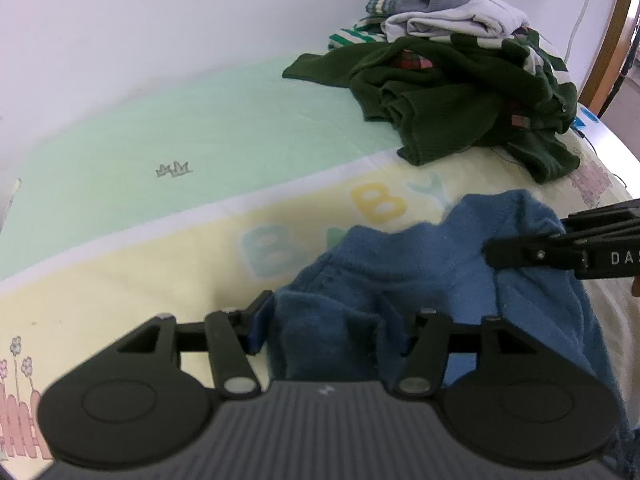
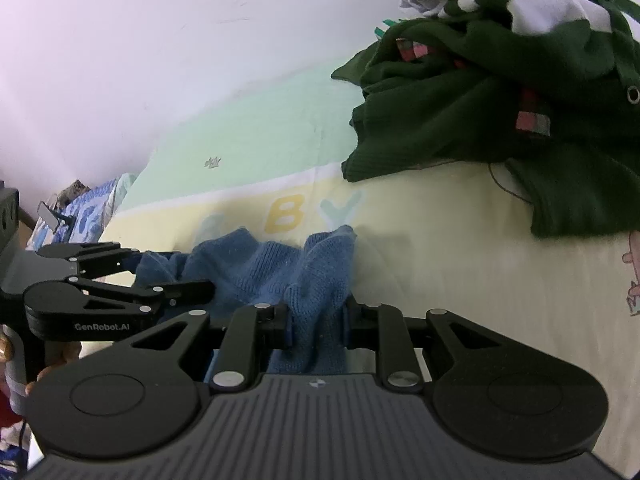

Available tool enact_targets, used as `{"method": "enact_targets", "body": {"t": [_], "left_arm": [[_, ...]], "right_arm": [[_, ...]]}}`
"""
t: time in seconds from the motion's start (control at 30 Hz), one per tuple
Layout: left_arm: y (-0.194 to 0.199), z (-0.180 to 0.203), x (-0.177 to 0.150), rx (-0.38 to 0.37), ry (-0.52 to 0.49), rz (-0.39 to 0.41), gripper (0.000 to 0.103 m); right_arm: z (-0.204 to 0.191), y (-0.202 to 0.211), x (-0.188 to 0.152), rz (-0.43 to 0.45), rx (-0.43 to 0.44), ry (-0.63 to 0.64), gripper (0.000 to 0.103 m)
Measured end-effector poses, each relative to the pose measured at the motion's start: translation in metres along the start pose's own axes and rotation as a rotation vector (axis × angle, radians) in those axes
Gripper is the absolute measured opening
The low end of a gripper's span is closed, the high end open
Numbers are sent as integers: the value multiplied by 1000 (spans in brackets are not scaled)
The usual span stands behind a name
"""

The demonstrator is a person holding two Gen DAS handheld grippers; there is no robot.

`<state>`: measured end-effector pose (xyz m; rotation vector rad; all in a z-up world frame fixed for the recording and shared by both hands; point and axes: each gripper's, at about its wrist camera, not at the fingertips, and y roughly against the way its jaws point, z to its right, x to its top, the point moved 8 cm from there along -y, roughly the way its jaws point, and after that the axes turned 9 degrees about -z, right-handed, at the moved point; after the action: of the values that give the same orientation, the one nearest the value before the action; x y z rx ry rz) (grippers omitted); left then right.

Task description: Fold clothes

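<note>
Right gripper (image 2: 318, 322): clenched on a bunched fold of the blue knit sweater (image 2: 280, 272). Left gripper (image 1: 336, 330): jaws wide, straddling another bunch of the sweater; whether its pads press, cannot tell. Sweater: crumpled at the bed's near edge, no fold yet made. Unfolded heap (image 1: 460, 80), dark green cardigan uppermost: far right corner. Bed sheet (image 1: 160, 240): yellow and green, lettered. White wall (image 1: 160, 20) behind.

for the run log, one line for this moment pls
task: fold clothes | left tool: grips blue sweater | right tool: grips blue sweater | pile: untouched
</note>
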<state>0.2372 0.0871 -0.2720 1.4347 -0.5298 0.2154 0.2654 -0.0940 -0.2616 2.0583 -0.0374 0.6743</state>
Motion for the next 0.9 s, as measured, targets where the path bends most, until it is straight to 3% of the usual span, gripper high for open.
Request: {"method": "enact_targets", "body": {"t": [0.1,0.17,0.2,0.33,0.47,0.8,0.9], "left_arm": [[-2,-3,0,17,12,-4,69],[-3,-7,-1,26,28,-10,86],[-5,-10,-1,28,39,-18,89],[-5,-12,-3,25,41,-9,90],[-7,-12,-3,30,50,-10,100],[-8,-12,-4,26,42,-33,102],[-5,-12,-5,21,50,-16,94]], "right_arm": [[-2,0,0,4,-13,13,21],[-2,0,-1,7,-18,15,21],[-2,-1,-1,9,-21,16,21],[-3,-1,-2,18,-29,17,22],[1,0,-1,22,-4,-16,22],[4,1,0,28,18,-47,22],[2,1,0,32,5,-55,22]]}}
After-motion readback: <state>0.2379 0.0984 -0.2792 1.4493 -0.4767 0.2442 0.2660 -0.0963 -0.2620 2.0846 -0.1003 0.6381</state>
